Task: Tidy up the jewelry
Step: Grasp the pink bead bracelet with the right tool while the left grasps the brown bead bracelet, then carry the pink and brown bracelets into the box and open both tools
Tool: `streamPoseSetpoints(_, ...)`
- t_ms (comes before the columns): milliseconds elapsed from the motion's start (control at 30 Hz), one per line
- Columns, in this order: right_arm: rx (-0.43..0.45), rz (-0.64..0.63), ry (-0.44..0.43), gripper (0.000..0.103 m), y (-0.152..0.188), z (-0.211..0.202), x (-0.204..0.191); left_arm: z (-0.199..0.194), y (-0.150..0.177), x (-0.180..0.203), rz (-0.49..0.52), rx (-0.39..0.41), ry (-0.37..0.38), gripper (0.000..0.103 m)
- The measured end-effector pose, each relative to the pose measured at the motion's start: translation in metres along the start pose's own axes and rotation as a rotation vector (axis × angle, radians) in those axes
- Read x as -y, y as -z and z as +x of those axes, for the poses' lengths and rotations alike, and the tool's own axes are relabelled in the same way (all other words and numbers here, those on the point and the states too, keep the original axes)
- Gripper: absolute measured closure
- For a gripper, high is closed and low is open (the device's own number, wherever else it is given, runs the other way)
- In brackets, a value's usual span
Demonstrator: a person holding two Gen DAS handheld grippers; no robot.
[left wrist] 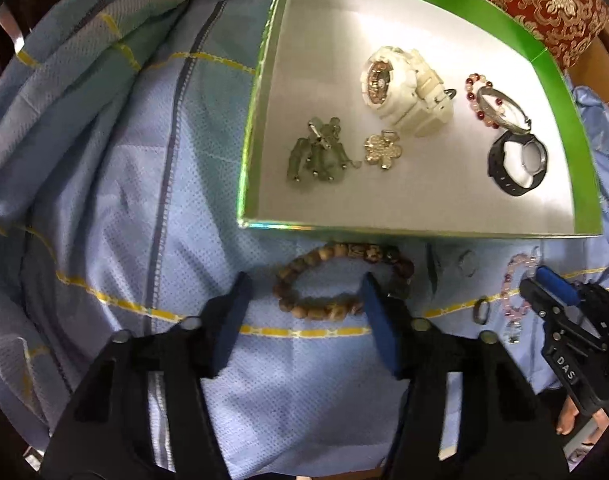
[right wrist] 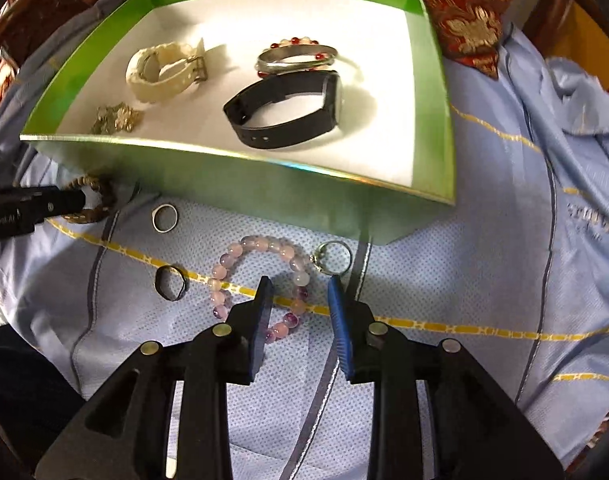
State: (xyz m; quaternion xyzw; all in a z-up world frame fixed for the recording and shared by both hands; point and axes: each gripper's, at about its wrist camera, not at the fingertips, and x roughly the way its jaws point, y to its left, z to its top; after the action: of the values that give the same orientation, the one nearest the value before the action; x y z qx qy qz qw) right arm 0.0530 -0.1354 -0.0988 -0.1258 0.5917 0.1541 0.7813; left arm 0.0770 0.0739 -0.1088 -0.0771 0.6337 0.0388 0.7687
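Note:
A brown wooden bead bracelet [left wrist: 340, 280] lies on the blue cloth just in front of the green box [left wrist: 248, 160]. My left gripper [left wrist: 306, 288] points down over it, open. One finger stands left of the bracelet and the other sits over its right part, neither pad pressing. A pink bead bracelet [right wrist: 260, 248] lies further right on the cloth. My right gripper [right wrist: 300, 286] is open astride its right side, with one finger inside the loop and one outside. The right gripper [left wrist: 552, 292] also shows at the right edge of the left wrist view.
The green box [right wrist: 224, 160] holds a white watch [left wrist: 400, 88], a black band watch [right wrist: 288, 108], a silver bangle [right wrist: 296, 56] on red beads, a gold brooch [left wrist: 382, 150] and green stones [left wrist: 318, 156]. A silver ring [right wrist: 165, 218], a dark ring [right wrist: 171, 283] and a stone ring [right wrist: 334, 256] lie on the cloth.

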Motion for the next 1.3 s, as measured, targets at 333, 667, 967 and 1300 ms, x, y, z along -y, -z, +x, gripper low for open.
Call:
streamPoseSetpoints(333,0.023,-0.096,0.011,0.095,0.013,-0.004,-0.033,-0.003,0.001,0.000,0.014,0.008,-0.064,0.095)
streamPoseSetpoints(667,0.181,-0.077,-0.233,0.095,0.009,-0.077,-0.038,-0.099,0.032,0.030,0.117,0.238,0.156,0.095)
streamPoseSetpoints(967,0.324,-0.015,-0.210,0.095,-0.066,-0.108,-0.011,-0.108,-0.032,0.030,0.077,0.299,0.184,0.095)
streamPoseSetpoints(1300,0.258,0.055,-0.108,0.079,-0.102,-0.046,0.023,-0.041,-0.083,0.001,-0.020,0.222,0.075,0.094)
